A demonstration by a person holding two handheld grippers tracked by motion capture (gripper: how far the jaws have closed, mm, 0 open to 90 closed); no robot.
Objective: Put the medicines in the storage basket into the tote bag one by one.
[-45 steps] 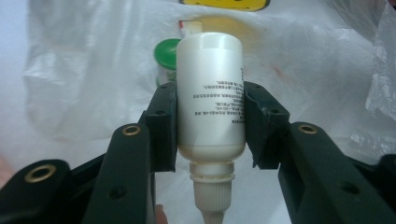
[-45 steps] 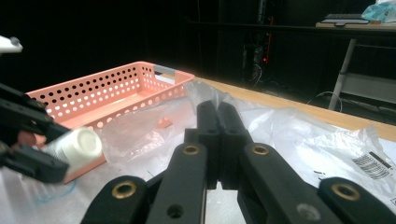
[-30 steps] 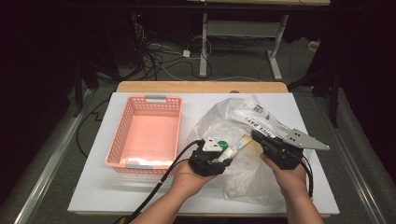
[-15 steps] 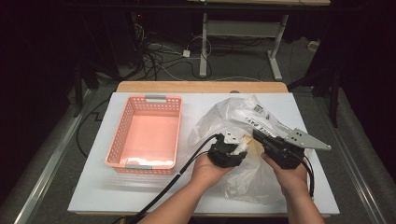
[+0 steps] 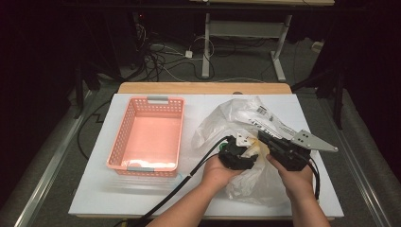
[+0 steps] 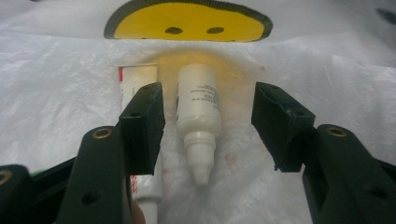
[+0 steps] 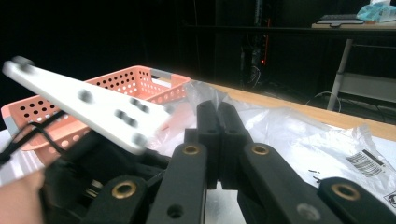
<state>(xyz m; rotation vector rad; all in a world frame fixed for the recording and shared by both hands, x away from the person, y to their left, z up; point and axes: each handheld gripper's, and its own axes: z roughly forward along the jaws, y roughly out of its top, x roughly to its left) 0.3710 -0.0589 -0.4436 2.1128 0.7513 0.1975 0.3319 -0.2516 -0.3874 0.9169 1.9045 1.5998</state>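
A clear plastic bag [image 5: 246,118] with a yellow smiley print [image 6: 187,21] lies on the right of the white table [image 5: 94,189]. Inside it, under the film, lie a small white dropper bottle [image 6: 198,107] and a white and red tube [image 6: 135,77]. My left gripper [image 6: 208,100] is open right above the bottle, one jaw on either side, with the tube partly behind the left jaw. My right gripper [image 7: 217,135] is shut on a fold of the bag, which rises at its tips. In the high view both grippers, left [image 5: 249,152] and right [image 5: 262,138], meet at the bag's middle.
An empty pink basket [image 5: 124,137] stands on the left half of the table and also appears as a pink basket [image 7: 116,84] behind the right jaws. A barcode label [image 5: 265,113] sits on the bag's far side. Cables trail off the front edge.
My left gripper has moved right, from beside the basket to the middle of the bag, close to the right gripper. The right gripper has stayed where it was.
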